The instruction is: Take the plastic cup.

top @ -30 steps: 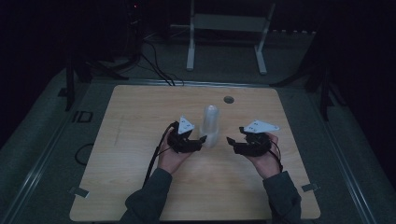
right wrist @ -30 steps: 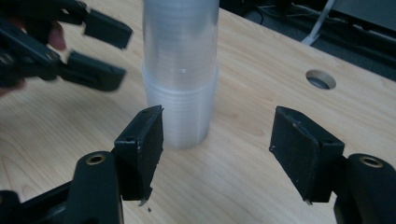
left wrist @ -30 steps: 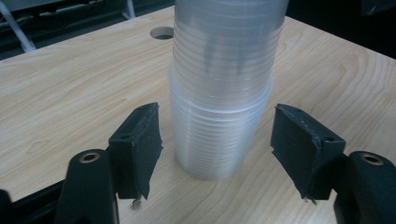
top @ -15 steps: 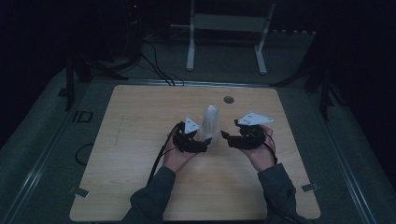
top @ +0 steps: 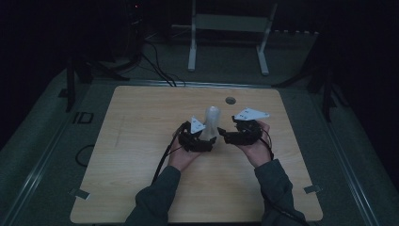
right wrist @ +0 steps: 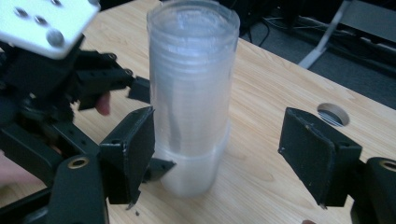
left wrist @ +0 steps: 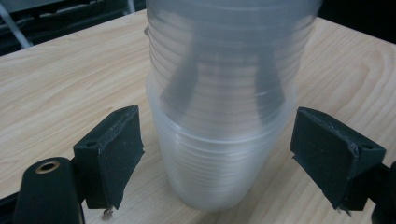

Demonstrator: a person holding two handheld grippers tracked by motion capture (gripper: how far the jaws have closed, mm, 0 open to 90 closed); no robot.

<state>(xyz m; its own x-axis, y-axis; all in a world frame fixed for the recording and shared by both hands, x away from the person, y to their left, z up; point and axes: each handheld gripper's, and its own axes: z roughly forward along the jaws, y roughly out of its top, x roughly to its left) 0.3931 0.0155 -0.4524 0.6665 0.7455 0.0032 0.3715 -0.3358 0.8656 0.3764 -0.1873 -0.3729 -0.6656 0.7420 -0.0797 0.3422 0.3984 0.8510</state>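
Observation:
A tall stack of translucent plastic cups (top: 212,120) stands rim-down on the wooden table (top: 141,117). My left gripper (top: 207,141) reaches in from the left, and its jaws have just been opening. In the left gripper view the stack (left wrist: 219,93) stands between the spread pads (left wrist: 116,144) with a gap on each side, so the left gripper (left wrist: 219,158) is open. My right gripper (top: 223,134) comes from the right and has also just been opening. In the right gripper view it (right wrist: 224,154) is open, and the stack (right wrist: 191,93) stands near its left pad (right wrist: 135,144).
A round hole (top: 230,100) is cut in the table behind the stack, also seen as a hole (right wrist: 332,114) in the right gripper view. A white stand (top: 230,23) and cables (top: 155,61) lie on the dark floor beyond the far edge.
Both hands have edged in toward the stack; the right gripper has shifted left and up. The stack stands where it was.

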